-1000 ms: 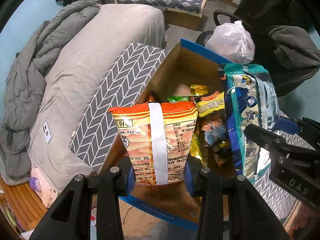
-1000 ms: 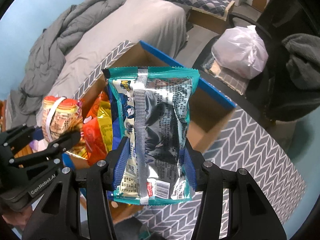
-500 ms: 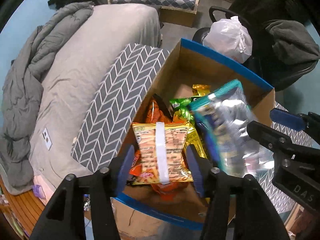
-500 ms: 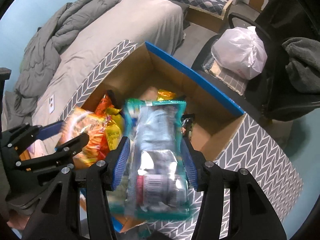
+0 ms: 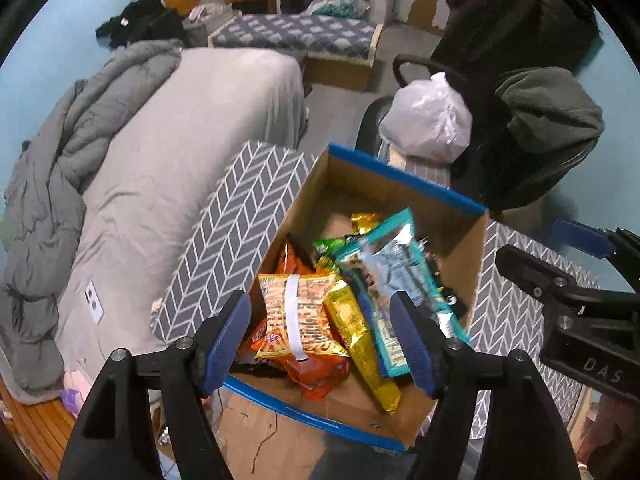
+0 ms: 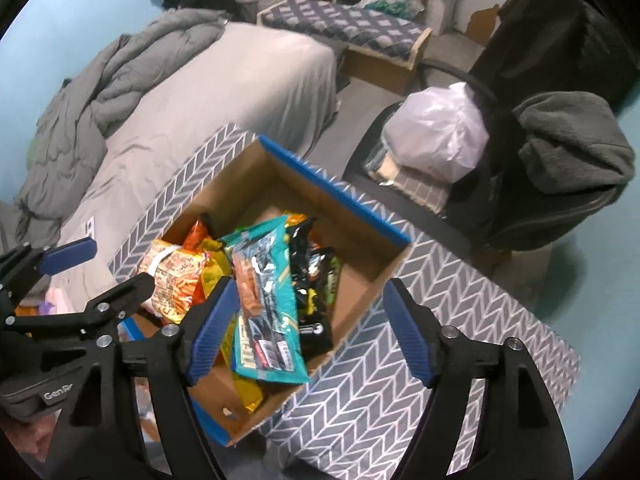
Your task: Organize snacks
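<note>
Left wrist: both grippers' fingers just spread, empty; snack box point(image 5: 400, 184) between bed point(image 5: 180, 140), chair point(image 5: 540, 140).

A lived-in bedroom in a home; a bed point(image 5: 192, 128) under a grey sheet fills the left, a rumpled grey duvet point(image 5: 52, 184) heaped along its far side; past it a low wooden bench with a patterned blue cushion point(image 5: 296, 36), dark clothes point(image 5: 136, 20) piled on the floor by the pale blue wall; an office chair point(image 6: 520, 184) carries a white plastic bag point(image 6: 436, 136) and a grey garment point(image 6: 572, 144).
</note>
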`<state>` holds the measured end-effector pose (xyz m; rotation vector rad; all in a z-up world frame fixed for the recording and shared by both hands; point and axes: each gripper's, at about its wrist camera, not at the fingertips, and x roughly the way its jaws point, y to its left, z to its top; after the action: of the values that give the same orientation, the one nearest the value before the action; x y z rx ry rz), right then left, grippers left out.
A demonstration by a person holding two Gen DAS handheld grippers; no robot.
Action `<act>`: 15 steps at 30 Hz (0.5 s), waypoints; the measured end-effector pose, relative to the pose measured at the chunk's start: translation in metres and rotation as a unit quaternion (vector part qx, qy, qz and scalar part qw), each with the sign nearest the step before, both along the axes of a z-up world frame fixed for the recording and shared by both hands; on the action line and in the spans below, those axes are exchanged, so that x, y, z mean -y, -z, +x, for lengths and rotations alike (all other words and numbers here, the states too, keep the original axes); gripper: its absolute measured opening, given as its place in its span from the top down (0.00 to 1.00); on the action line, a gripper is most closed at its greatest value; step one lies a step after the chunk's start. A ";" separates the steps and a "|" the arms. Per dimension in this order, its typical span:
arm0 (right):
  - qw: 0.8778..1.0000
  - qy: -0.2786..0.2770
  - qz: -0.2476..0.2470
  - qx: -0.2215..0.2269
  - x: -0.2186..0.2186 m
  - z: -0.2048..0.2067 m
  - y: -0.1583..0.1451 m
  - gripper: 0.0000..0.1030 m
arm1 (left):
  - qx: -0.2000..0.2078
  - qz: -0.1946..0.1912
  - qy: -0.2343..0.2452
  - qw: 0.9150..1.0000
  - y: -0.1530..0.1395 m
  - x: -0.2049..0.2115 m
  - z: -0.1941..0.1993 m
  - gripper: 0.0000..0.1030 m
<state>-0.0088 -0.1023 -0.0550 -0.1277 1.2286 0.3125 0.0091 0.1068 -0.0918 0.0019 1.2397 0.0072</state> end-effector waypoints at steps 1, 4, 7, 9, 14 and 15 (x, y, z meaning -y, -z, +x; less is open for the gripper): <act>1.000 0.006 0.003 0.009 0.004 -0.002 -0.007 0.23 | 0.003 -0.001 0.002 1.000 -0.004 0.001 -0.001 0.28; 0.999 0.021 0.012 0.027 0.015 -0.005 -0.025 0.23 | 0.015 -0.005 0.006 1.000 -0.018 0.007 -0.003 0.27; 0.998 0.033 0.012 0.044 0.025 -0.008 -0.040 0.23 | 0.031 -0.009 0.004 0.999 -0.030 0.012 -0.007 0.19; 0.998 0.040 0.013 0.055 0.030 -0.011 -0.049 0.23 | 0.042 -0.008 0.002 0.999 -0.038 0.015 -0.009 0.18; 0.996 0.056 0.016 0.072 0.045 -0.019 -0.064 0.22 | 0.055 -0.007 0.012 0.998 -0.052 0.026 -0.016 0.18; 0.995 0.059 0.015 0.074 0.048 -0.020 -0.067 0.22 | 0.056 -0.007 0.016 0.998 -0.054 0.029 -0.017 0.18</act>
<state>-0.0292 -0.1502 0.0117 -0.0513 1.0790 0.2146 -0.0074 0.0775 -0.0375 0.0086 1.1280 -0.0281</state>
